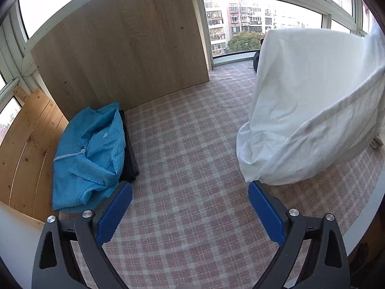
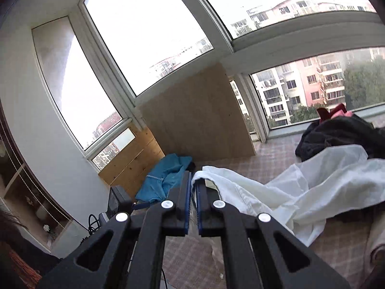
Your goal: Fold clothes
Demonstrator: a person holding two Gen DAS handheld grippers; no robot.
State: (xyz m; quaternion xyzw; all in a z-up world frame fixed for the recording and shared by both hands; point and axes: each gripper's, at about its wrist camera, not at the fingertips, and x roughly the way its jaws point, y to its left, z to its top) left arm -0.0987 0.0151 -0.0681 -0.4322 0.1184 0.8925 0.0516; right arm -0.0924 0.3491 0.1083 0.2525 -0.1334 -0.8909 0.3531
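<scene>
Cloth pinched: right gripper (image 2: 193,187) has its jaws nearly together on an edge of the white garment (image 2: 276,192), fabric bunched at the tips and trailing off to the jaws' right. Left gripper (image 1: 190,207) jaws spread wide, nothing between them, over the checked table (image 1: 187,144). Same white garment (image 1: 310,106) hangs lifted just beyond and right of the left jaws, its lower end resting on the table. Farther left of both jaws, a folded blue garment (image 1: 89,154) on a dark one. Dark pile (image 2: 341,134) far right. Step looks like pick-up and spread of the next piece; next the left should take another edge or corner so it can be laid flat.
</scene>
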